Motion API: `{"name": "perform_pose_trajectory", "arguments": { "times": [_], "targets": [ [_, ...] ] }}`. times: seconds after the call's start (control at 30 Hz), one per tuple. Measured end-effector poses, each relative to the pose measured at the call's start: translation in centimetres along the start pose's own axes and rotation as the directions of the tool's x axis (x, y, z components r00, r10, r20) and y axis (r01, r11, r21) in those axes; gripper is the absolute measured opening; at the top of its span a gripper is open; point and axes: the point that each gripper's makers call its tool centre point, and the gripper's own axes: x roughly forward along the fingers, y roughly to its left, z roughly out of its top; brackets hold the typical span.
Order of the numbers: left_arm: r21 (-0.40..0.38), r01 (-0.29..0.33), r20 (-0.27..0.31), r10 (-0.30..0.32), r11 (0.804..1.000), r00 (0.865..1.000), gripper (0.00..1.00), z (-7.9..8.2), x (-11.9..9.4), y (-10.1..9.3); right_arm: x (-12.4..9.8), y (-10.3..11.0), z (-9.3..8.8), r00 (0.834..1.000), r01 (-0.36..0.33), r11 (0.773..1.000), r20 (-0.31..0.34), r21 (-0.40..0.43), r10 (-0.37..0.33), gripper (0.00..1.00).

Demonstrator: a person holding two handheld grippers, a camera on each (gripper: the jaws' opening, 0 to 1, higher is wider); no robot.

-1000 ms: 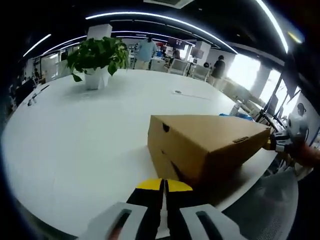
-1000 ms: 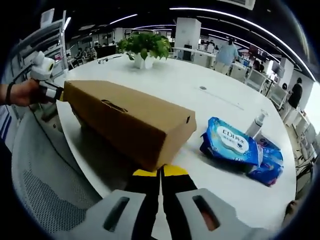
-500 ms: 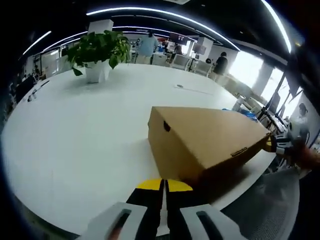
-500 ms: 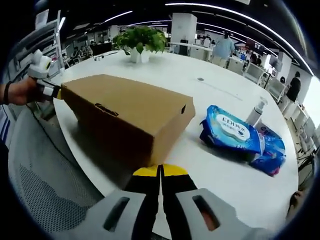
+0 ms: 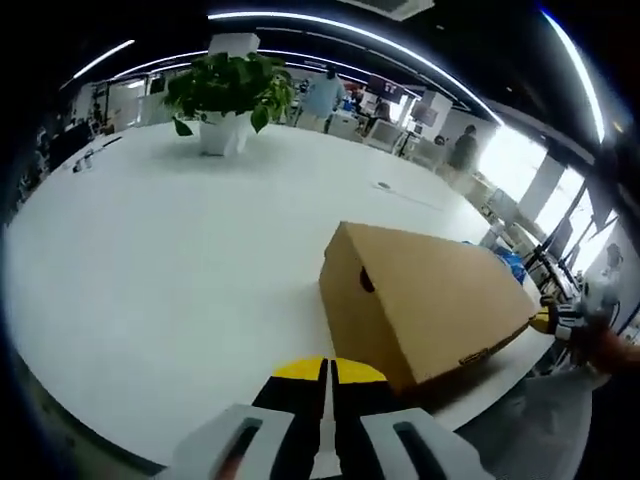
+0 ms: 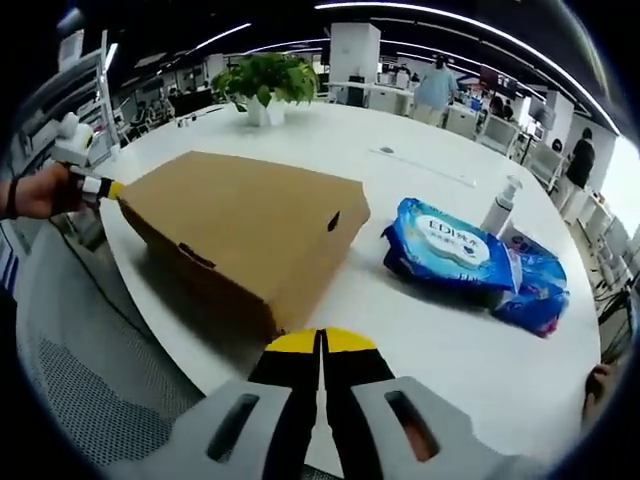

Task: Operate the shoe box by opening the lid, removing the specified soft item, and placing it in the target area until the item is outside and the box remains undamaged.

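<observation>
The left gripper (image 5: pixel 328 372) is hanging low at the near edge of the white table (image 5: pixel 150 260), its yellow-tipped jaws pressed together and gripping nothing. The right gripper (image 6: pixel 321 345) is doing the same on its side, jaws closed flat against each other, just short of the nearest corner of the cardboard shoe box (image 6: pixel 240 225).

Over the last second the box has been turning on the table between the two grippers. In the left gripper view the shoe box (image 5: pixel 425 300) is now showing its end panel with the round finger hole more squarely, and it is sitting further to the right in that view than a second ago (some of that shift is the camera moving with the hand, since the potted plant (image 5: pixel 230 100) has also slid across the view). In the right gripper view the long side with its slot is now swinging toward the camera, and the far end is resting near the left gripper (image 6: pixel 85 180) held in the person's hand (image 6: pixel 35 192).

The lid is still lying shut and flat on the box, so the soft item is presumably still inside; I cannot see it. Judging from this, the work is only at the stage of squaring the box up for lid opening. The blue wet-wipe pack (image 6: pixel 450 258) and the pump bottle (image 6: pixel 500 208) are lying just beside the box, well inside any likely set-down area.
</observation>
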Motion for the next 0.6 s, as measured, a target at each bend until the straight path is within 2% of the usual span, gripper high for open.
{"name": "perform_pose_trajectory", "arguments": {
  "times": [0.07, 0.1, 0.2, 0.27, 0.37, 0.4, 0.5, 0.6],
  "targets": [
    [-0.091, 0.012, 0.035, -0.009, 0.996, 0.999, 0.02, 0.7, -0.1, 0.1, -0.2, -0.4, 0.4, 1.0, 0.002, 1.0, 0.013, 0.015, -0.002, 0.0],
    [-0.108, 0.011, 0.049, -0.006, 0.994, 0.999, 0.03, 1.0, -0.2, 0.2, -0.4, -0.7, 1.0, 0.999, 0.003, 0.999, 0.04, 0.042, -0.004, 0.0],
    [-0.12, 0.013, 0.076, -0.003, 0.993, 0.997, 0.09, 1.9, -0.8, 0.4, -1.0, -1.4, 2.5, 0.994, -0.017, 0.988, 0.109, 0.156, 0.0, 0.01],
    [-0.133, 0.05, 0.093, -0.038, 0.99, 0.995, 0.12, 2.5, -1.0, -0.3, -1.2, -1.2, 3.2, 0.99, -0.066, 0.978, 0.137, 0.198, 0.039, 0.03],
    [-0.084, 0.084, 0.106, -0.075, 0.993, 0.991, 0.22, 3.2, -1.1, -1.4, -1.1, 0.2, 3.8, 0.977, -0.17, 0.951, 0.168, 0.257, 0.129, 0.17],
    [-0.074, 0.1, 0.1, -0.092, 0.992, 0.991, 0.26, 3.2, -1.1, -1.9, -1.1, 0.8, 4.0, 0.97, -0.209, 0.935, 0.18, 0.288, 0.161, 0.2],
    [-0.067, 0.146, 0.081, -0.141, 0.987, 0.987, 0.31, 3.0, -0.8, -3.3, -0.8, 1.2, 4.0, 0.969, -0.214, 0.935, 0.185, 0.284, 0.166, 0.23],
    [-0.039, 0.153, 0.043, -0.151, 0.987, 0.988, 0.31, 2.1, -0.2, -3.9, -0.2, 1.9, 3.4, 0.968, -0.232, 0.927, 0.165, 0.295, 0.19, 0.24]
  ]
}}
